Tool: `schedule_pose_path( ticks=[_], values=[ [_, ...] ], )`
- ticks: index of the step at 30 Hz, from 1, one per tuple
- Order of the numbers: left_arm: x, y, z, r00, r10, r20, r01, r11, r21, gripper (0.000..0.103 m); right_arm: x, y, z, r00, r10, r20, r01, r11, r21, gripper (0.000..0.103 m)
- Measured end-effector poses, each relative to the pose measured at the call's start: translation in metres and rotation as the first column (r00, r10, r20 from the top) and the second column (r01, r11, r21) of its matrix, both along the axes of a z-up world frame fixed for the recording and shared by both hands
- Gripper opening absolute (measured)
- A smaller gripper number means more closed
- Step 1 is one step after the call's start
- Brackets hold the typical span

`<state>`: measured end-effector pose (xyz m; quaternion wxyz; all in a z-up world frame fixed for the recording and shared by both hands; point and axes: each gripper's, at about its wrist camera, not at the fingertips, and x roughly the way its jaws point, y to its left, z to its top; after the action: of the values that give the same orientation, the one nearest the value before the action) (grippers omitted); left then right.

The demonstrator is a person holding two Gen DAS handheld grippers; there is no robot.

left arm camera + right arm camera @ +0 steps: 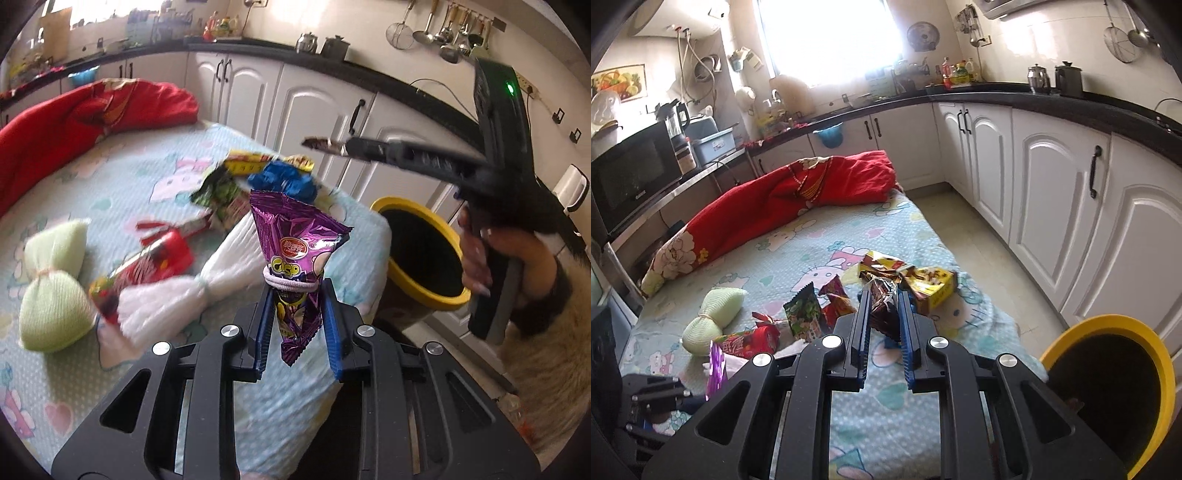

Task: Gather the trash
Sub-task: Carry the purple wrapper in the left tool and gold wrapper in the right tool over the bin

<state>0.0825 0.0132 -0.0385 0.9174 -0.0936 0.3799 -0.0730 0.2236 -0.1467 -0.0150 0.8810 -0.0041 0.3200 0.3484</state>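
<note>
Purple foil fills the middle of what we see from the left wrist: a purple snack packet [295, 258], cinched with a white hair tie [293, 282], stands upright between the blue pads of our left gripper [298, 295], whose jaws are closed narrowly on its lower part. It hangs above the near corner of the bed [155, 173], which wears a pale blue cartoon-print sheet.

Our right gripper [882, 306] has its jaws drawn close on a dark brown crumpled wrapper [882, 302], held up off the sheet. In the left wrist view that same gripper reaches across from the right, a scrap of the wrapper showing at its tip, above and beside the yellow-rimmed bin [421, 251]. The bin stands on the floor just off the bed's corner, next to the white cabinets [1052, 192].

More trash lies on the sheet: a yellow packet [931, 284] just beyond the right jaws, a green packet [805, 314] and a red packet [753, 338] to their left. A blue wrapper [284, 179] sits beyond the purple one. A pale green bundle [713, 314] tied at its middle and a white bundle [221, 266] rest nearby. A red quilt [798, 199] is heaped along the far side of the bed.
</note>
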Motion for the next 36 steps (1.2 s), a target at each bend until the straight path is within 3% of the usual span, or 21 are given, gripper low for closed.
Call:
schedule_pose_path(
  ticks=[16, 36],
  values=[
    [0.043, -0.059, 0.02, 0.994, -0.088, 0.061, 0.088, 0.996, 0.001, 0.019, -0.003, -0.088, 0.009, 0.987, -0.161, 0.011, 0.16, 0.987, 0.032, 0.014],
    [0.085, -0.132, 0.034, 0.976, -0.201, 0.079, 0.203, 0.979, -0.029, 0.019, -0.009, -0.179, 0.008, 0.937, -0.349, 0.001, 0.348, 0.935, 0.068, 0.014]
  ],
)
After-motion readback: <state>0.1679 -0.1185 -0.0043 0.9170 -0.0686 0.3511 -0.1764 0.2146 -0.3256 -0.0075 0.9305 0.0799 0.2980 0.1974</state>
